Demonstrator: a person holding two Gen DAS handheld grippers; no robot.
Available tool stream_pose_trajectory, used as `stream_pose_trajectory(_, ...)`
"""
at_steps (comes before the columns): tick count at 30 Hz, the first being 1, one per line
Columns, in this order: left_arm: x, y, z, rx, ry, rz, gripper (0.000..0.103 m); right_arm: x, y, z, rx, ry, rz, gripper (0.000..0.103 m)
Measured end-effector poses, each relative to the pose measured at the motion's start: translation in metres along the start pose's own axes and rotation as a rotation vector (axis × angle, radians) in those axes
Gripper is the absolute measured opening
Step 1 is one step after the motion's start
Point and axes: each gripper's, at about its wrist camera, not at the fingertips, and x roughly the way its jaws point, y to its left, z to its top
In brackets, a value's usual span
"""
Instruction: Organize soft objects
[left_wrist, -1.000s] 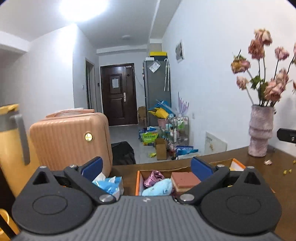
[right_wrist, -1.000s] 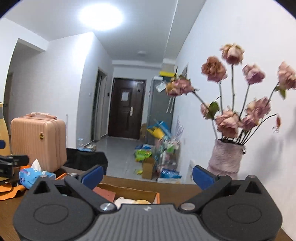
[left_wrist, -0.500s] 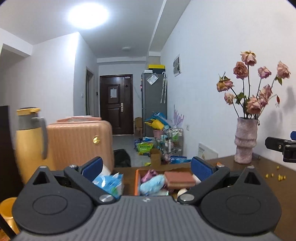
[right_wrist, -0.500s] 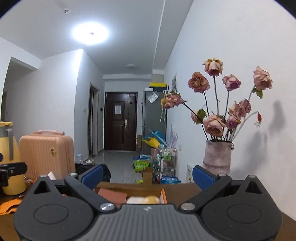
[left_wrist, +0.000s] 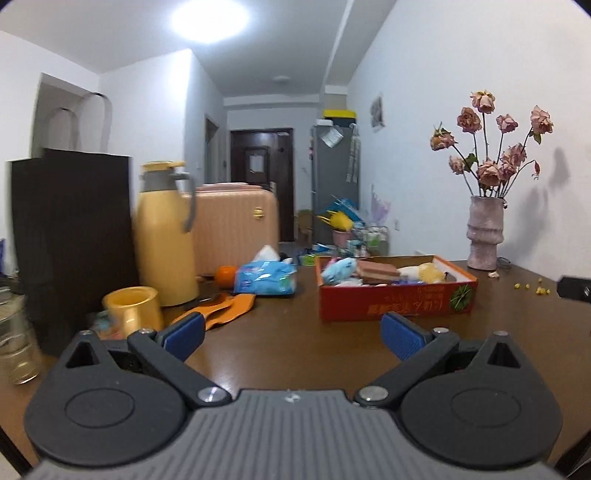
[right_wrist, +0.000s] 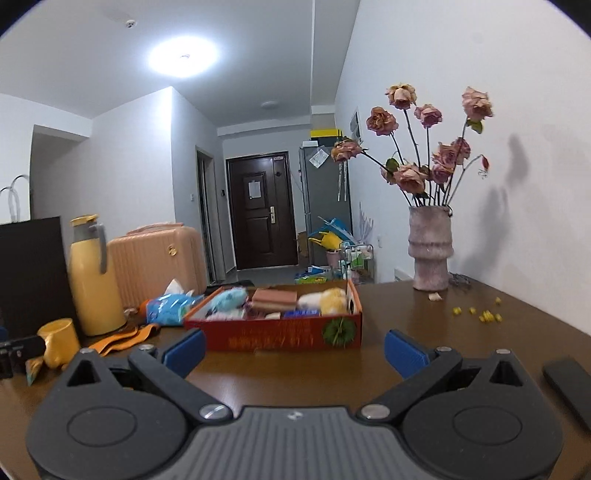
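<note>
A red cardboard box (left_wrist: 397, 301) (right_wrist: 280, 334) sits on the brown table. It holds soft things: a light blue plush (left_wrist: 338, 267) (right_wrist: 229, 297), a pink-brown sponge (left_wrist: 376, 271) (right_wrist: 275, 297), a yellow-white plush (left_wrist: 424, 273) (right_wrist: 330, 297). A blue tissue pack (left_wrist: 266, 278) (right_wrist: 168, 308) lies left of the box. My left gripper (left_wrist: 291, 334) is open and empty, well short of the box. My right gripper (right_wrist: 293, 352) is open and empty, just short of the box front.
A yellow thermos (left_wrist: 164, 232) (right_wrist: 94, 275), yellow cup (left_wrist: 133, 308) (right_wrist: 61, 338), black bag (left_wrist: 70, 229), orange strap (left_wrist: 221, 310) and pink suitcase (left_wrist: 236, 221) stand at left. A vase of dried roses (left_wrist: 484, 232) (right_wrist: 430, 251) stands at right. A dark flat object (right_wrist: 570, 387) lies near right.
Both grippers have pulled back from above the box; the box now lies farther ahead and more of the table and left-side clutter shows. Both stay open and empty.
</note>
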Motion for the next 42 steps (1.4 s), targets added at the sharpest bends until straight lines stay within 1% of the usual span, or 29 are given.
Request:
stream_pose_trajectory(3, -0.039, 0.000, -0.020, 0.040, -0.014, 0.044, 0.103, -0.037, 0.012, -0.024, -0.026, -0.006, 0.002, 0.103)
stream_pose_trajectory(5, -0.064, 0.001, -0.032, 0.050, -0.023, 0.056, 0.103, -0.063, 0.017, -0.040, -0.028, 0.002, -0.013, 0.103)
stream_pose_trajectory(7, -0.086, -0.001, -0.041, 0.054, -0.034, 0.040, 0.103, -0.084, 0.022, -0.056, -0.005, 0.036, -0.012, 0.103)
stream_pose_trajectory(8, -0.095, -0.001, -0.045, 0.055, -0.040, 0.019, 0.103, -0.092, 0.024, -0.062, 0.004, 0.053, -0.011, 0.103)
stream_pose_trajectory(10, -0.106, -0.003, -0.049, 0.055, -0.046, -0.002, 0.103, -0.104, 0.031, -0.074, 0.002, 0.070, 0.008, 0.103)
stream_pose_trajectory(13, -0.105, -0.007, -0.045, 0.068, -0.060, 0.011, 0.103, -0.102, 0.042, -0.076, -0.054, 0.090, 0.032, 0.103)
stream_pose_trajectory(15, -0.103, -0.007, -0.041, 0.047, -0.063, 0.015, 0.103, -0.104, 0.045, -0.073, -0.074, 0.061, 0.022, 0.103)
stream_pose_trajectory(19, -0.104, -0.008, -0.040, 0.045, -0.064, 0.005, 0.103, -0.110, 0.039, -0.070, -0.066, 0.036, 0.009, 0.103)
stream_pose_trajectory(23, -0.106, -0.008, -0.041, 0.047, -0.068, -0.006, 0.103, -0.108, 0.030, -0.064, -0.029, 0.016, -0.004, 0.103)
stream_pose_trajectory(32, -0.104, -0.007, -0.039, 0.045, -0.072, -0.007, 0.103, -0.108, 0.033, -0.062, -0.034, -0.012, -0.006, 0.103)
stream_pose_trajectory(42, -0.104, -0.007, -0.040, 0.044, -0.070, -0.009, 0.103, -0.108, 0.032, -0.064, -0.034, -0.005, 0.007, 0.103)
